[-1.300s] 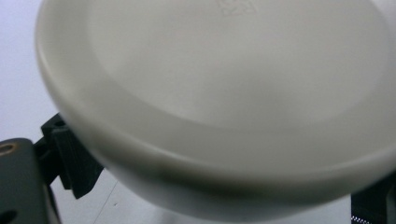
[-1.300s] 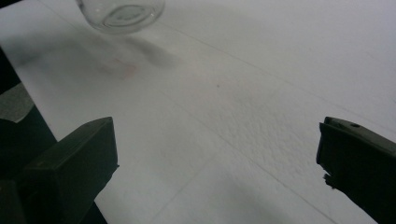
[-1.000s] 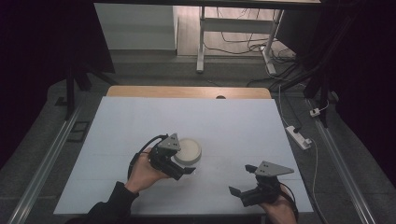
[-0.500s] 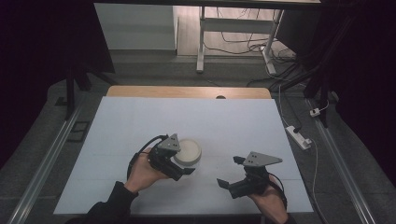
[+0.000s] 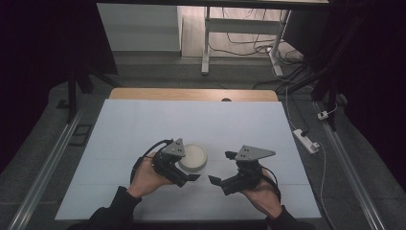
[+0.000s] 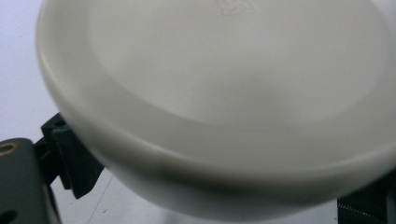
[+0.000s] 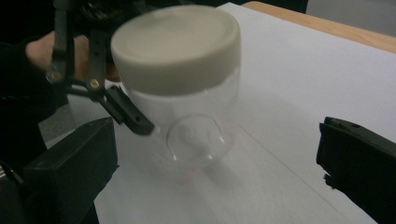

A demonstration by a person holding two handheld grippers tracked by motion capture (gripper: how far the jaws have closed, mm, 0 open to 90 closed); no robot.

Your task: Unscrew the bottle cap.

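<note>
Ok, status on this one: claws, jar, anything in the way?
Left claw around the jar, grip unclear. Right claw open, aimed at it, not touching. Jar clear, cream lid on, standing on the white table. Nothing between.

Lid blurred and cut off by the left gripper view's edges, jar body hidden beneath.

Bare table all round the jar (left gripper beside it).

The jar stands on the table, between the left gripper and the right gripper.
</note>
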